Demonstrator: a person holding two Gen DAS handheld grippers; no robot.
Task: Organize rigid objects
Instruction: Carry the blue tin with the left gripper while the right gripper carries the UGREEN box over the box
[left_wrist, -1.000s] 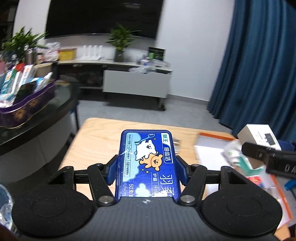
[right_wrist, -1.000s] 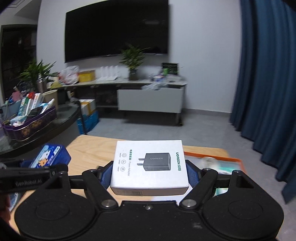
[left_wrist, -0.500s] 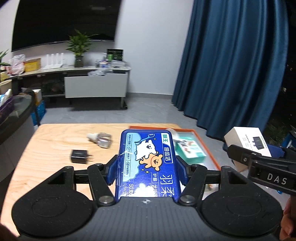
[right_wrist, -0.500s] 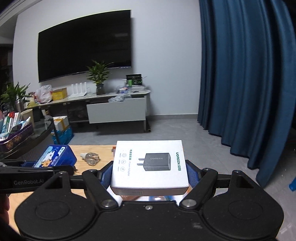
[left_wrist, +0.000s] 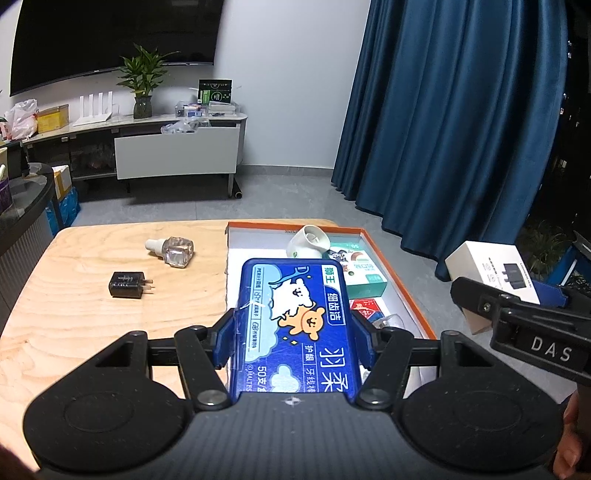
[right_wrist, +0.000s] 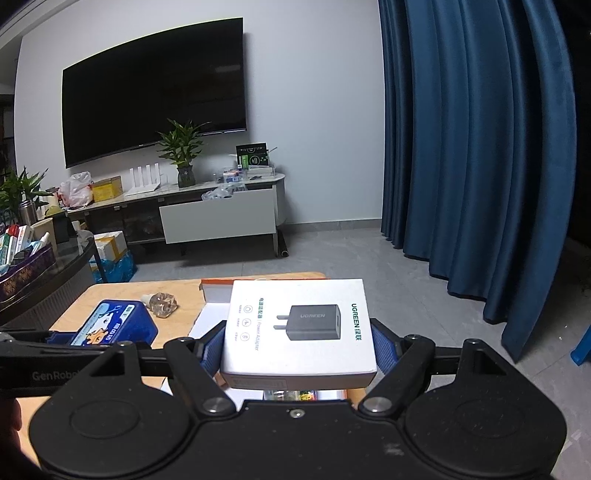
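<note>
Where boxes crowd: orange-rimmed tray (left_wrist: 400, 286).

Left tabletop (left_wrist: 74, 332) mostly bare: only black plug (left_wrist: 127, 285) and glass bottle (left_wrist: 173, 252), apart from each other. Tray (left_wrist: 413, 295) on right crowded: white cup (left_wrist: 308, 242), green box (left_wrist: 364, 275), small packets; near-left white floor free.

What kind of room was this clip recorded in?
Most likely a home living room: a large black wall-mounted television hangs above a low white media console with a potted green plant, and long dark blue curtains reach the grey floor beside a light wooden table.
</note>
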